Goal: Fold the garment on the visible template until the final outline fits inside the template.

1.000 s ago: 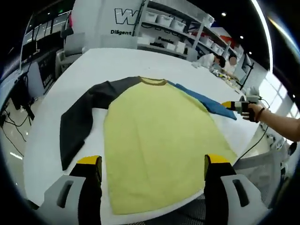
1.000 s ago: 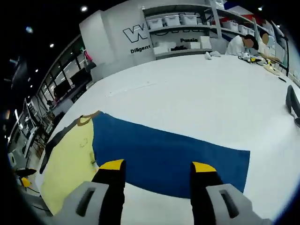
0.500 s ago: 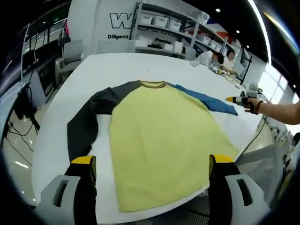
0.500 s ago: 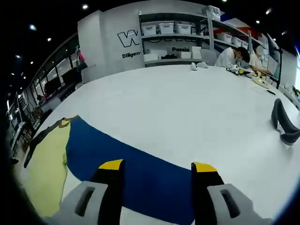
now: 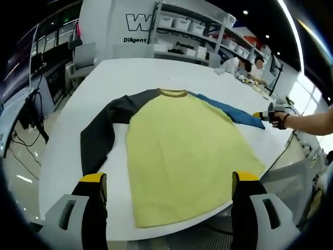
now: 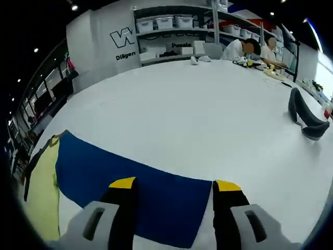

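Item 1: garment [image 5: 182, 151], yellow body w/ dark grey sleeve [image 5: 101, 130] and olive collar, spread flat on the white table [image 5: 135, 70]. Left gripper view: hem lies near the table's near edge; grey sleeve angles out to the view's left.

Item 2: blue panel [image 6: 125, 179], flat on the table, running out from the collar side of the yellow body. Whether it's a sleeve or a separate sheet: can't tell. Right gripper view: yellow body edge at far left.

Item 3: left gripper [image 5: 166, 179], jaws wide apart, yellow tips, nothing between them; hangs over the table's near edge, short of the hem.

Item 4: right gripper [image 6: 169, 185], jaws apart, holding nothing; tips over the blue panel's near end. Contact w/ fabric: can't tell. Also seen in left gripper view at far right, in a person's hand [image 5: 281, 120].

Item 5: dark curved object [image 6: 304, 117] on the table, right side, well apart from the garment.

Bkgd: shelving w/ white bins [image 6: 166, 23]; 2 people seated at the far end.
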The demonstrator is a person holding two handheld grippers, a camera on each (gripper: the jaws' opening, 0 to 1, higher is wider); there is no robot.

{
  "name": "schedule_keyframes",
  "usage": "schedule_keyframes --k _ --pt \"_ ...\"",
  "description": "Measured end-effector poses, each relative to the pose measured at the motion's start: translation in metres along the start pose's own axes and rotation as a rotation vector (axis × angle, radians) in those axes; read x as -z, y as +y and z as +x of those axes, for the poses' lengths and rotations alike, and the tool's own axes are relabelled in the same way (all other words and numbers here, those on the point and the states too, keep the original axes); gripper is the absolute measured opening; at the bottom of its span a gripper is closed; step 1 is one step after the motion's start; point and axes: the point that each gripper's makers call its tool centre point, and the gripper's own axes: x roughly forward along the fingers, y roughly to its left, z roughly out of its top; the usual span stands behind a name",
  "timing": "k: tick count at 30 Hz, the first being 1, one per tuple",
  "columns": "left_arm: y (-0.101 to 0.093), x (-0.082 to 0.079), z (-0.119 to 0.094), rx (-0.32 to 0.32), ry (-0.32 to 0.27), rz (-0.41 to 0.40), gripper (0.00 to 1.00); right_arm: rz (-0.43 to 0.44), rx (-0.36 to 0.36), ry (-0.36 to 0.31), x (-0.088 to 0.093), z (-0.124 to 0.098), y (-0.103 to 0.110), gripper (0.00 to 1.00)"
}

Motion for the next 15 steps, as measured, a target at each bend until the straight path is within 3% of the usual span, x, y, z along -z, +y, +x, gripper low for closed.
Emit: schedule_keyframes --k 4,14,15 --pt "0.003 0.003 -0.001 -0.014 0.018 0.006 0.99 -0.033 0.011 -0.002 0.0 -0.003 -0.002 0.45" --pt "0.005 0.002 -0.004 -0.021 0.022 0.011 0.98 -0.105 0.066 0.002 0.001 -0.003 -0.014 0.0" --pt "0.005 0.003 -0.004 -0.022 0.024 0.011 0.98 -0.13 0.078 0.007 0.0 -0.003 -0.017 0.0"
